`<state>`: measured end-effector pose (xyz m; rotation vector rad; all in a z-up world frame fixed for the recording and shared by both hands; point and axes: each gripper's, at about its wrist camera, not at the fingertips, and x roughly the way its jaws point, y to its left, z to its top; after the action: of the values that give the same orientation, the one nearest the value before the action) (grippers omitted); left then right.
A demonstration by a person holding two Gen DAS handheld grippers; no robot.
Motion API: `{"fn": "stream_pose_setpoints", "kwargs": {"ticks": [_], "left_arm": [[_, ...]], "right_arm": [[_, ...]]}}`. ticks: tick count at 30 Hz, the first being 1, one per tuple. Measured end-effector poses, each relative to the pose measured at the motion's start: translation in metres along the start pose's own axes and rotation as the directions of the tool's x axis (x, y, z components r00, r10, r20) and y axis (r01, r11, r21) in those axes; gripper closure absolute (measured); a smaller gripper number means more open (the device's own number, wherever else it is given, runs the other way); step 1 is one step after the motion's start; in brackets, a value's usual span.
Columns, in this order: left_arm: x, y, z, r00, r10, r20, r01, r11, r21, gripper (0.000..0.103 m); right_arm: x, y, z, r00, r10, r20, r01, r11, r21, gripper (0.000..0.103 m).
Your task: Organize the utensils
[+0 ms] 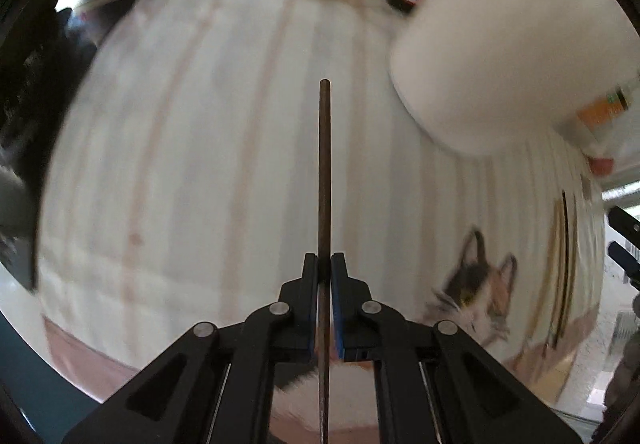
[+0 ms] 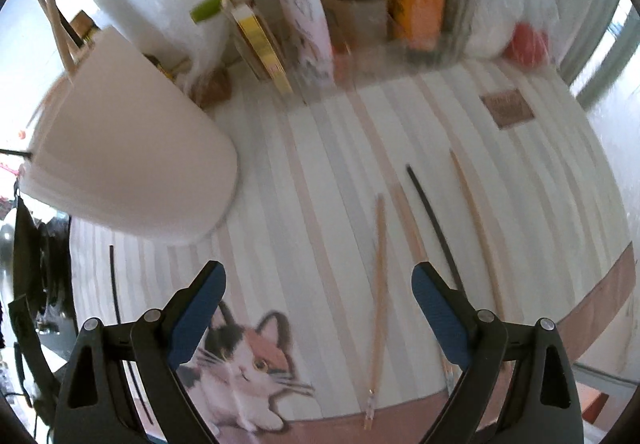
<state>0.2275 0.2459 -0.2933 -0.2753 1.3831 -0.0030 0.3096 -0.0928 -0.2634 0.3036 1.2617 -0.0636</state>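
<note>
Only the left wrist view shows the left gripper (image 1: 325, 264), its fingers clenched on a dark chopstick (image 1: 324, 164) that sticks straight out over the striped tabletop (image 1: 180, 164). The right wrist view shows the right gripper (image 2: 318, 284) spread wide with nothing in it, above loose chopsticks (image 2: 378, 284) lying near the tabletop's front edge. A white cup (image 2: 132, 148) with sticks in it stands toward the back left, with boxes and bags crowding the far edge.

i read a dark brown chopstick (image 1: 325, 180), a plain white holder (image 2: 128, 148), a cloth (image 2: 328, 172) striped white, grey and pale pink with a calico cat print (image 2: 244, 360), pale wooden chopsticks (image 2: 378, 284), and one black chopstick (image 2: 430, 216).
</note>
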Motion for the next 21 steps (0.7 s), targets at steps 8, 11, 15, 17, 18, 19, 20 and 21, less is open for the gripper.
{"fn": "stream_pose_setpoints", "kwargs": {"ticks": [8,11,15,17,18,19,20,21], "left_arm": [[0.028,-0.028,-0.024,0.996,0.074,-0.054,-0.068,0.992,0.106,0.095],[0.032,-0.04,-0.024,0.991,0.111,-0.071,-0.1,0.984,0.145,0.092],[0.039,-0.054,-0.019,0.991,0.112,-0.069,-0.1,0.982,0.158,0.071],[0.046,-0.064,-0.01,0.991,0.119,-0.059,-0.108,0.981,0.163,0.06],[0.048,-0.067,-0.01,0.99,0.137,-0.04,-0.13,0.979,0.156,0.058],[0.052,-0.073,-0.012,0.988,0.149,-0.03,-0.143,0.978,0.15,0.058],[0.054,-0.074,-0.012,0.986,0.165,-0.018,-0.161,0.978,0.135,0.058],[0.055,-0.076,-0.012,0.985,0.171,-0.016,-0.168,0.978,0.122,0.058]], "right_arm": [[0.031,-0.004,-0.022,0.995,-0.016,-0.096,0.013,0.999,-0.036,0.007],[0.038,-0.005,-0.024,0.992,-0.02,-0.123,0.015,0.999,-0.047,0.007],[0.037,-0.009,-0.023,0.991,-0.014,-0.134,0.008,0.999,-0.046,0.007],[0.035,-0.011,-0.021,0.991,-0.009,-0.132,0.003,0.999,-0.043,0.007],[0.033,-0.013,-0.021,0.991,-0.008,-0.131,0.003,0.999,-0.041,0.007],[0.031,-0.015,-0.02,0.991,-0.007,-0.13,0.002,0.999,-0.038,0.007],[0.03,-0.016,-0.02,0.992,-0.007,-0.128,0.002,0.999,-0.037,0.007],[0.027,-0.019,-0.019,0.992,-0.008,-0.124,0.004,0.999,-0.034,0.007]]}}
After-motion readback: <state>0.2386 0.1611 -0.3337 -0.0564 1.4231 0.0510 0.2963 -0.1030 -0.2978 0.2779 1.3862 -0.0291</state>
